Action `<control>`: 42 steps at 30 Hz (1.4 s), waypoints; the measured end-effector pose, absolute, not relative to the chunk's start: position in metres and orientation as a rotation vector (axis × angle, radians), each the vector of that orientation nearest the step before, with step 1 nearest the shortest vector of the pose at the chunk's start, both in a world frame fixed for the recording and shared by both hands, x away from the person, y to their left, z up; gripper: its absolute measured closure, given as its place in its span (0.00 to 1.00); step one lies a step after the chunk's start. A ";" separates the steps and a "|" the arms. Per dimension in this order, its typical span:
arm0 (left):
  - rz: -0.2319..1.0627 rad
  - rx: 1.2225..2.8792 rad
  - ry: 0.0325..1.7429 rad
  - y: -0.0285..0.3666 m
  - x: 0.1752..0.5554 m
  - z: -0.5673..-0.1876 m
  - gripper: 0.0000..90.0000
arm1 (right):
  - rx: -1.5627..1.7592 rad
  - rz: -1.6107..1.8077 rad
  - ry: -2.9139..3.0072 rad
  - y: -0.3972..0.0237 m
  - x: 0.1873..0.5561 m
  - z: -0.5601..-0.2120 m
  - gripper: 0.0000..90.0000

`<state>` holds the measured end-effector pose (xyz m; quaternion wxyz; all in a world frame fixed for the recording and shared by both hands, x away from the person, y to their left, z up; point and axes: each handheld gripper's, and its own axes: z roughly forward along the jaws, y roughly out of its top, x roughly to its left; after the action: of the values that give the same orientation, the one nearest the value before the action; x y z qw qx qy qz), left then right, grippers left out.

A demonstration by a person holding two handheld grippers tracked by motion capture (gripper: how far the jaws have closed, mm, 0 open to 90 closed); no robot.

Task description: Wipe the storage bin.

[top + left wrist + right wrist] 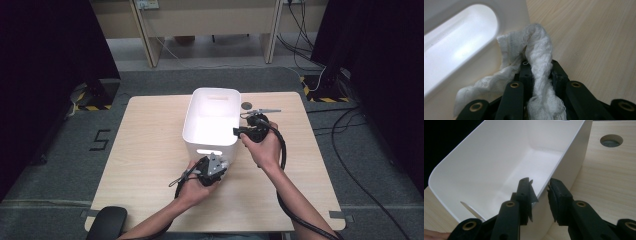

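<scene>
At the table's middle, the left gripper (537, 72) is clenched on a bunched white cloth (539, 57), held against the near outer wall of a white plastic bin (210, 137) beside its handle slot. The right gripper (540, 187) straddles the bin's right rim, jaws parted, one inside and one outside. A firm rim hold should steady the bin while the cloth wipes flat along the wall.

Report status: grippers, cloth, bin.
Left gripper shut on white cloth beside bin handle. Right gripper straddles white bin rim, jaws apart. Nothing in the way.
</scene>
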<state>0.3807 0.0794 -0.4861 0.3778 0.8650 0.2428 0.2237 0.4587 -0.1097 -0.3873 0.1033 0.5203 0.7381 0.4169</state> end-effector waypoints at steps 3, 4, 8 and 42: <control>0.564 2.214 0.614 0.075 0.381 -0.485 0.84 | 1.538 1.230 2.177 -0.110 0.459 -0.387 0.79; 0.561 2.216 0.611 0.074 0.381 -0.485 0.84 | 1.536 1.230 2.177 -0.110 0.459 -0.387 0.79; 0.556 2.216 0.608 0.070 0.382 -0.483 0.84 | 1.536 1.227 2.176 -0.110 0.459 -0.387 0.79; 0.568 2.157 0.595 0.052 0.383 -0.458 0.84 | 1.535 1.218 2.178 -0.108 0.458 -0.387 0.80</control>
<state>0.3831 0.0524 -0.4582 0.4044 0.8545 0.2358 0.2251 0.4578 -0.1081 -0.3870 0.1057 0.5209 0.7393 0.4135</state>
